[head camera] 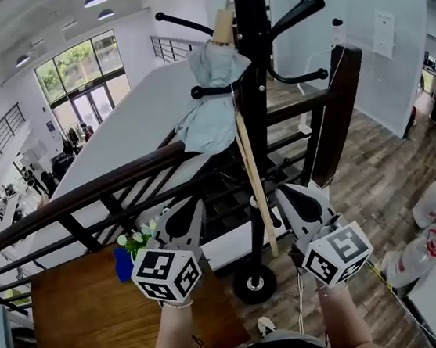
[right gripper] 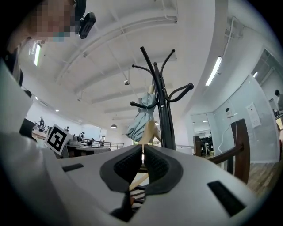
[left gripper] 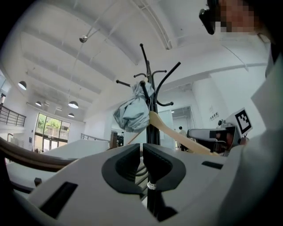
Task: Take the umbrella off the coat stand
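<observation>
1. The umbrella (head camera: 210,119) is hanging bundled on a hook (head camera: 202,92) of the coat stand (head camera: 252,63), above and ahead of both grippers. The left gripper (left gripper: 142,145) and right gripper (right gripper: 143,149) are each showing jaws closed with nothing between them, so arriving like this is risking a mere nudge of the cloth rather than a grip
2. Jaws that are pinching only loose fabric are likely to be sliding off, or tugging the canopy open
3. Pulling outward instead of lifting clear of the upturned hook is inviting a snag, and the stand is sitting on a wheeled foot (head camera: 255,283), so it is liable to be rolling or tipping toward the railing (head camera: 86,195)
4. A pale wooden bar (head camera: 254,180) is hanging along the pole just under the umbrella. I cannot tell whether it belongs to the umbrella, and it may be catching a jaw or swinging loose
</observation>
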`<state>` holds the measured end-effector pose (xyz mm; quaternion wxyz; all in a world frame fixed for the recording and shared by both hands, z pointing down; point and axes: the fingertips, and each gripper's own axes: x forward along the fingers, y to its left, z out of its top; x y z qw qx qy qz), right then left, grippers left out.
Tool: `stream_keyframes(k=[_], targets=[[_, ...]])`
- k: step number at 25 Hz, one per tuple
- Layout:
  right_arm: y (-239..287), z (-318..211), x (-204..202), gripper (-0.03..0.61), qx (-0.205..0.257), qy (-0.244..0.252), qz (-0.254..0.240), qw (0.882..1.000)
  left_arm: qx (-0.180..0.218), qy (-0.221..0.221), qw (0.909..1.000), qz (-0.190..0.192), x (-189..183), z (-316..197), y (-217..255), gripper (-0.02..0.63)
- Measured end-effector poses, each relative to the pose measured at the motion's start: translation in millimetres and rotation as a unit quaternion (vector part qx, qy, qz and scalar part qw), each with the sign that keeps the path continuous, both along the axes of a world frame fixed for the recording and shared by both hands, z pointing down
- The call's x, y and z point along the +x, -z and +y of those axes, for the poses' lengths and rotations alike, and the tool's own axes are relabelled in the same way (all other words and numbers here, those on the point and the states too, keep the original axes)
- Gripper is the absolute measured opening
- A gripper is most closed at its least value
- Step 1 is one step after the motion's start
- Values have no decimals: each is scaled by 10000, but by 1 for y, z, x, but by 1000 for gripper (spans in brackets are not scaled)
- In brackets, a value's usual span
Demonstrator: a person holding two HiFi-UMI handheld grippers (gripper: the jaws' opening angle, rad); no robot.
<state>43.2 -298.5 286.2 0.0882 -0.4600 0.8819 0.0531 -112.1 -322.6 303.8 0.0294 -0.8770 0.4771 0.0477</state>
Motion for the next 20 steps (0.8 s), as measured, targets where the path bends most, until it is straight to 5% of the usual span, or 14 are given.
stream_keyframes(k=[12,20], targets=[[51,-35,-5,32,430,388,28,9983,789,24,9968,131,-14,-37,91,29],[79,-45,-9,32,691,502,70,9963,1391,-56,9901,-177,-10,-36,155,31]])
